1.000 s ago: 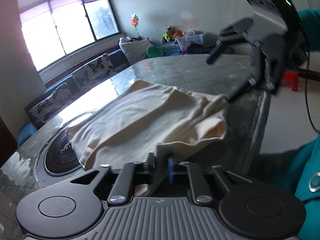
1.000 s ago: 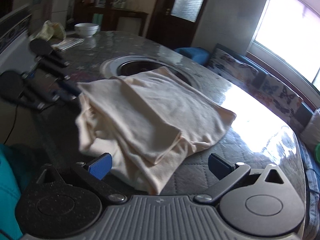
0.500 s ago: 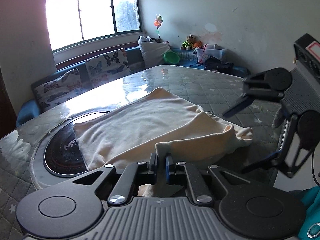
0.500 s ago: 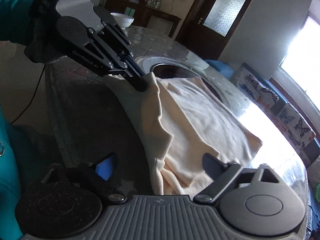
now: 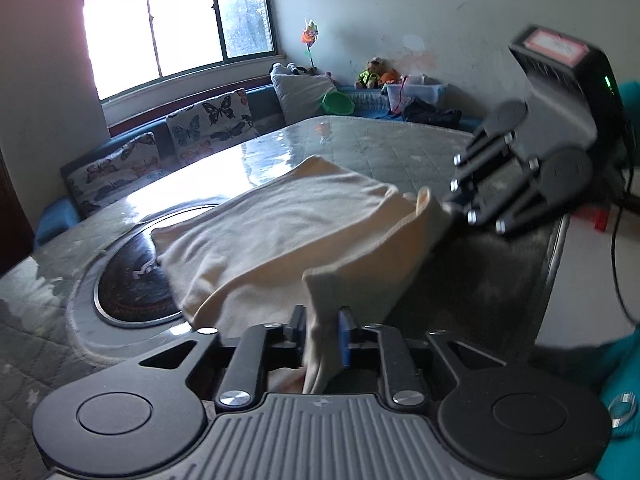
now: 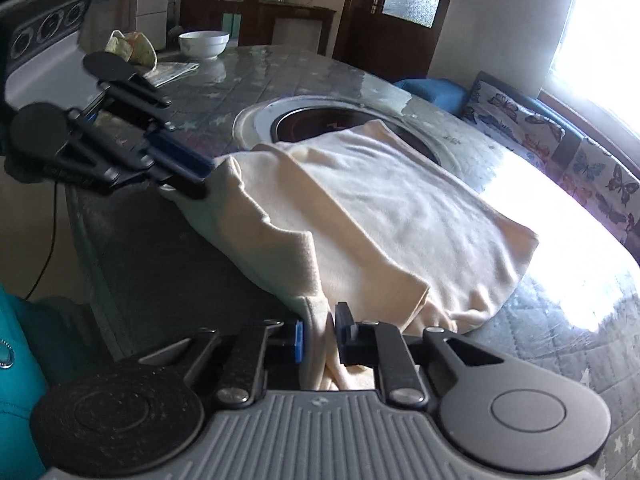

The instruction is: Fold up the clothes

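Note:
A cream garment [image 5: 280, 232] lies part-folded on the quilted table [image 5: 380, 148], its far end over a round inset hob [image 5: 132, 280]. At the bottom of the left wrist view, my left gripper [image 5: 322, 328] is shut on the garment's near edge. My right gripper [image 5: 452, 208] shows at the right, pinching the other near corner. In the right wrist view my right gripper [image 6: 318, 328] is shut on the garment [image 6: 380, 208], and my left gripper [image 6: 192, 184] holds the opposite corner at the left. The near edge is raised off the table between the two.
The hob [image 6: 320, 120] sits in the table's middle. A white bowl [image 6: 203, 44], a crumpled bag [image 6: 130, 48] and papers lie at the far end. A bench with butterfly cushions [image 5: 208, 120] runs under the window. A teal sleeve [image 6: 16, 380] is near the table edge.
My right gripper, open before, has come to the garment's near corner and shut on it. My left gripper has stayed shut on its corner, and the near edge has lifted.

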Demonstrator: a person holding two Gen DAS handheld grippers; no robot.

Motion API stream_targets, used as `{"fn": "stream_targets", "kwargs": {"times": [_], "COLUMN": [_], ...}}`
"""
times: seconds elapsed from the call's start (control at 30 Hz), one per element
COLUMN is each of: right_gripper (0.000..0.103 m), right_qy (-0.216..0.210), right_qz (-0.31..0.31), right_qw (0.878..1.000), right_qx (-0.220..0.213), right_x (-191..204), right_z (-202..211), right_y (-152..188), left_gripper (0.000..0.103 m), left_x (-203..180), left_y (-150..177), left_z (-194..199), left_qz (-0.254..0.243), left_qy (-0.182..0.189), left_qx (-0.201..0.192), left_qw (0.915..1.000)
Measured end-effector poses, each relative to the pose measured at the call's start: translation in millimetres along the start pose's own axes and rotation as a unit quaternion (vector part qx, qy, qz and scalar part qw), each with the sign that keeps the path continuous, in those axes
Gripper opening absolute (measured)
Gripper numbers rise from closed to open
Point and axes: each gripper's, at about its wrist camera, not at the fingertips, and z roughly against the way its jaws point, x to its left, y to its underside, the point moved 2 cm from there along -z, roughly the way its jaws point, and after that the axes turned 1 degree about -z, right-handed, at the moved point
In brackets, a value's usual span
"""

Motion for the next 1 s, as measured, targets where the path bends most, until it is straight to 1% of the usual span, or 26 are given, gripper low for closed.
{"fn": "stream_targets", "kwargs": {"times": [0.03,0.07,0.1,0.33,0.37,0.4,0.43,0.47,0.5,0.6,0.77,0.87,1.0], "right_gripper": [0.013,0.012,0.012,0.009,0.009,0.009,0.008,0.008,0.008,0.007,0.007,0.007,0.007], "right_qy": [0.0,0.0,0.001,0.012,0.015,0.018,0.02,0.021,0.021,0.022,0.021,0.016,-0.003], "right_qz": [-0.003,-0.006,-0.009,-0.027,-0.03,-0.032,-0.034,-0.036,-0.038,-0.042,-0.048,-0.046,-0.06], "right_qw": [1.0,1.0,1.0,0.999,0.999,0.999,0.999,0.999,0.999,0.998,0.997,0.997,0.996], "right_qx": [-0.002,-0.004,-0.006,-0.02,-0.022,-0.024,-0.026,-0.028,-0.031,-0.04,-0.056,-0.065,-0.073], "right_x": [-1.0,-2.3,-3.7,-9.2,-10.2,-11.1,-11.9,-12.1,-12.2,-11.1,-8.5,-5.5,1.8], "right_z": [0.9,1.2,1.3,0.7,0.9,1.2,1.3,1.8,2.3,8.2,22.6,38.9,72.5], "right_y": [-1.1,-2.1,-3.0,-7.3,-7.2,-7.1,-6.7,-6.0,-5.4,-3.9,-3.0,-3.5,-0.9], "left_gripper": [0.028,0.037,0.04,0.04,0.036,0.027,0.022,0.013,0.009,0.006,0.006,0.006,0.006], "left_x": [-0.8,-2.0,-3.9,-10.8,-11.1,-11.1,-10.1,-8.6,-7.0,-2.4,0.4,-0.7,-7.7], "left_y": [2.7,5.4,8.0,20.6,21.3,22.0,22.3,22.2,21.7,18.1,8.7,2.0,-3.4], "left_z": [2.0,3.5,3.8,-5.7,-6.9,-8.0,-8.7,-8.6,-7.9,-2.1,17.1,33.0,62.1], "left_qz": [-0.008,-0.018,-0.03,-0.087,-0.094,-0.1,-0.102,-0.099,-0.096,-0.079,-0.054,-0.041,-0.021], "left_qy": [-0.004,-0.009,-0.015,-0.031,-0.033,-0.035,-0.035,-0.033,-0.03,-0.02,-0.007,0.001,0.014], "left_qx": [0.001,0.002,0.003,0.017,0.017,0.018,0.018,0.018,0.017,0.008,-0.01,-0.023,-0.037], "left_qw": [1.0,0.9998,0.9994,0.9955,0.9949,0.9943,0.994,0.9944,0.9948,0.9967,0.9985,0.9989,0.999]}}
